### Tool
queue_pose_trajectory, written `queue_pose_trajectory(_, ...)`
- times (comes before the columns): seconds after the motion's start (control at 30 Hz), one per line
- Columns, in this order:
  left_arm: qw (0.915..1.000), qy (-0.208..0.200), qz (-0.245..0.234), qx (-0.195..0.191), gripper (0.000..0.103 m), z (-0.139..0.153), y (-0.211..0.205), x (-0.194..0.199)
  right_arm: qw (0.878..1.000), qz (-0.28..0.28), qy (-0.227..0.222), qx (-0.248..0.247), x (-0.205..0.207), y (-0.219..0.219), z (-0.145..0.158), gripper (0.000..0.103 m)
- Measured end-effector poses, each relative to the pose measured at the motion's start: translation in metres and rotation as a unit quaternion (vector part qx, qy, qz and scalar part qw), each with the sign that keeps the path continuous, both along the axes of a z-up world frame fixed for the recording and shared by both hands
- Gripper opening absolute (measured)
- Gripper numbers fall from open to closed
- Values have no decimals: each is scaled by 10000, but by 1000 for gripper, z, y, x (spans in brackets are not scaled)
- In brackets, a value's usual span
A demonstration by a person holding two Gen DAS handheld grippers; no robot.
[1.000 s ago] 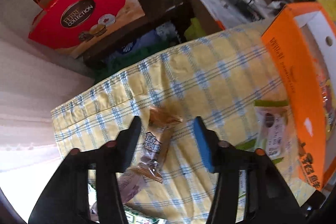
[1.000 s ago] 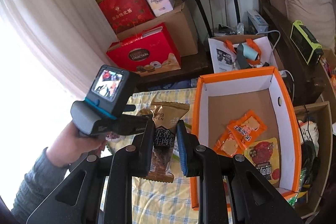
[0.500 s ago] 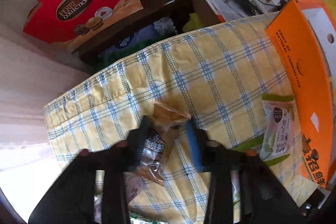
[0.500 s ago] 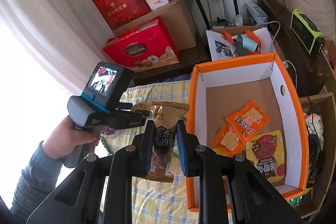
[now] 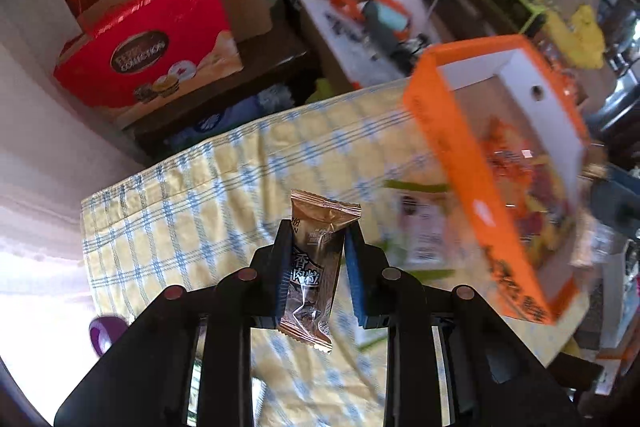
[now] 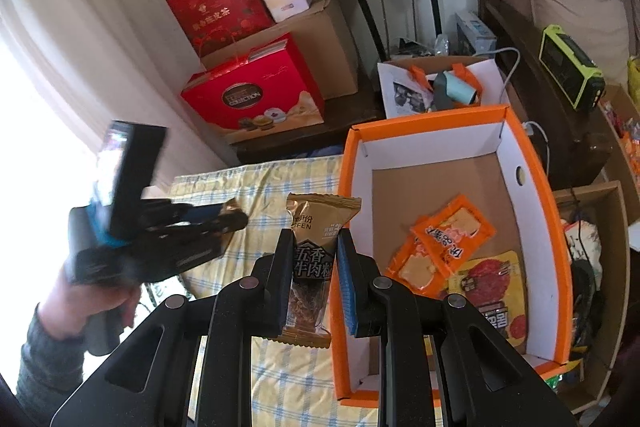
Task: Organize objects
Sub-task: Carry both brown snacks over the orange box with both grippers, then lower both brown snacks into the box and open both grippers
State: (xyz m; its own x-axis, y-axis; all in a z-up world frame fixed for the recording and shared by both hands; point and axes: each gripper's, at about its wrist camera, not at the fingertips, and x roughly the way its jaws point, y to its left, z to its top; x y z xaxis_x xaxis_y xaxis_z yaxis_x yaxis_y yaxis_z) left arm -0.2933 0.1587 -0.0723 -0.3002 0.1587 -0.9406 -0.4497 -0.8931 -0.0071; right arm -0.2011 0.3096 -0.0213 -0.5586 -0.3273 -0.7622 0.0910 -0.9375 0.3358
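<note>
Left tool (image 5: 316, 259) had just closed its jaws on a brown sachet (image 5: 314, 267), held clear above the checked cloth (image 5: 168, 227). Right tool (image 6: 310, 267) gripped a second sachet (image 6: 314, 259) beside the orange box (image 6: 532, 163), which already contained three packets (image 6: 444, 243). Both grips sat on slippery film, so either sachet could slide out in transit. With both tools converging on the box, collision was likely, or a release short of the rim

Left gripper (image 5: 314, 253) closed on snack packet (image 5: 314, 267) — lifted it.
</note>
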Motion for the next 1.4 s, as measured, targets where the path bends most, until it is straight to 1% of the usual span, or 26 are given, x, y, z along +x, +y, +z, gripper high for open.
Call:
queue_pose_trajectory(0.23,9981,209,-11,582,23,39,11,17,9998,-108,73,150,-1,7,7,20)
queue_pose_trajectory(0.4,9944,560,172,877,23,61,17,28,9979,-202,340,510,0,13,18,20)
queue_pose_trajectory(0.5,9914,664,303,1089,23,70,16,34,9964,-292,466,645,3,17,23,20)
queue_pose_trajectory(0.63,9886,798,394,1216,23,77,19,43,9950,-347,558,752,5,19,27,20)
queue_pose_trajectory(0.7,9872,797,393,1321,23,78,22,45,9940,-370,595,843,6,20,29,20)
queue_pose_trajectory(0.77,9865,766,348,1409,23,77,28,46,9938,-386,601,857,5,24,29,20)
queue_pose_trajectory(0.83,9847,785,377,1508,23,76,36,45,9935,-433,578,884,3,28,27,20)
queue_pose_trajectory(0.93,9831,710,427,1633,23,70,48,43,9927,-521,518,959,-3,36,22,20)
queue_pose_trajectory(1.07,9828,647,431,1675,23,59,69,38,9913,-621,456,1072,-11,47,15,20)
queue_pose_trajectory(1.3,9851,429,418,1611,24,33,99,17,9899,-766,223,1170,-31,64,-10,20)
queue_pose_trajectory(1.37,9854,373,424,1607,24,27,104,11,9898,-799,154,1172,-37,67,-17,20)
queue_pose_trajectory(1.4,9853,381,450,1603,27,24,105,10,9894,-815,125,1198,-39,68,-20,20)
